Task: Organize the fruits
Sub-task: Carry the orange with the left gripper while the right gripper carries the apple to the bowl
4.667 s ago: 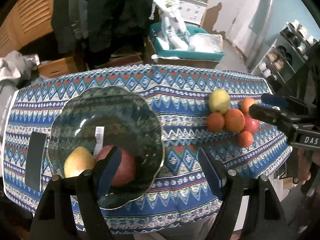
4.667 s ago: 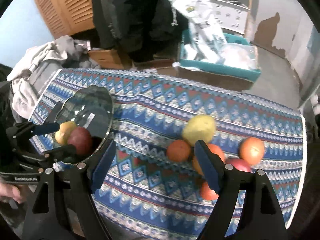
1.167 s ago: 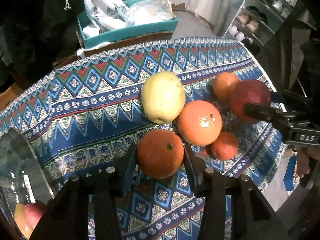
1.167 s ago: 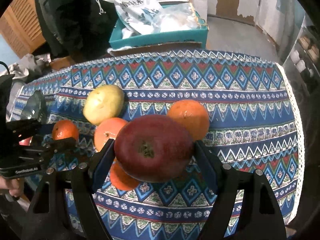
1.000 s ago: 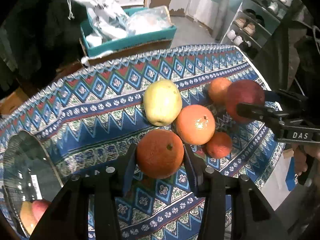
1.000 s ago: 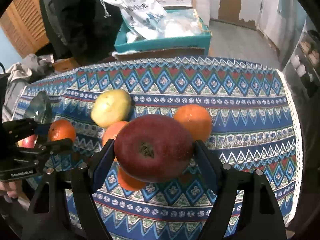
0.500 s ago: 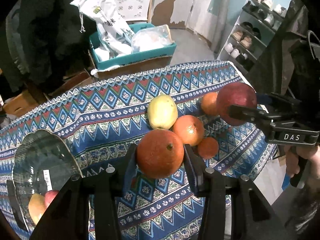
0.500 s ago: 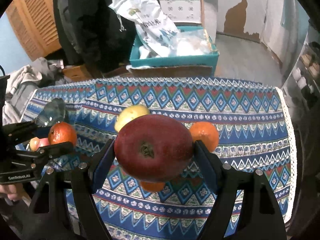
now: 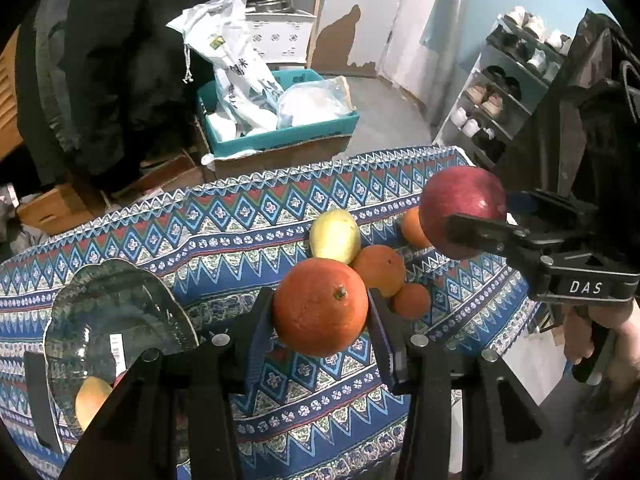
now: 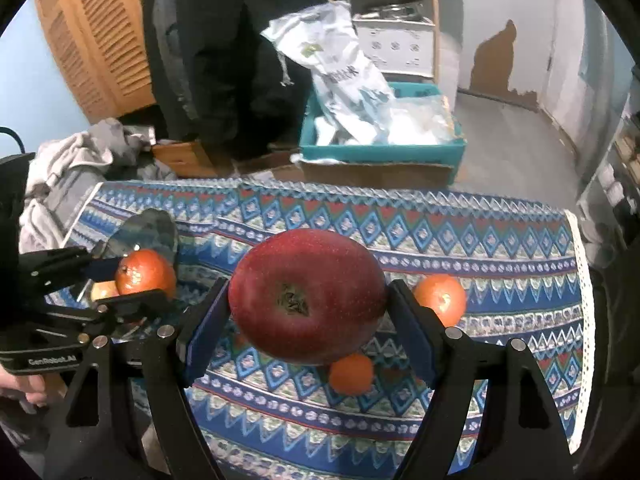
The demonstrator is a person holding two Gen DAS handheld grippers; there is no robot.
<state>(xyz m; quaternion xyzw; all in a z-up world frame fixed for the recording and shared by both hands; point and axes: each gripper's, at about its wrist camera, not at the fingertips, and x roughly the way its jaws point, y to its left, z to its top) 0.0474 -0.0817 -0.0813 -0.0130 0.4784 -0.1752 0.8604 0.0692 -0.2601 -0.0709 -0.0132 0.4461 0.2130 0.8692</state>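
My left gripper (image 9: 320, 320) is shut on an orange (image 9: 320, 306) and holds it well above the patterned table (image 9: 224, 224). My right gripper (image 10: 306, 320) is shut on a red apple (image 10: 306, 296), also raised; it shows in the left wrist view (image 9: 460, 208). A glass plate (image 9: 108, 312) at the table's left holds a yellow fruit (image 9: 90, 398) and a red one, mostly hidden. On the table lie a yellow-green pear (image 9: 334, 234) and three oranges (image 9: 380, 268).
A teal box (image 9: 276, 136) with white bags stands on the floor behind the table. A dark phone (image 9: 38, 396) lies left of the plate. A shoe rack (image 9: 508, 80) stands at the right. A pile of cloth (image 10: 68, 168) lies at the left.
Both grippers have risen and pulled back from the table, each carrying its fruit. The fruit pile and plate look smaller and farther below.
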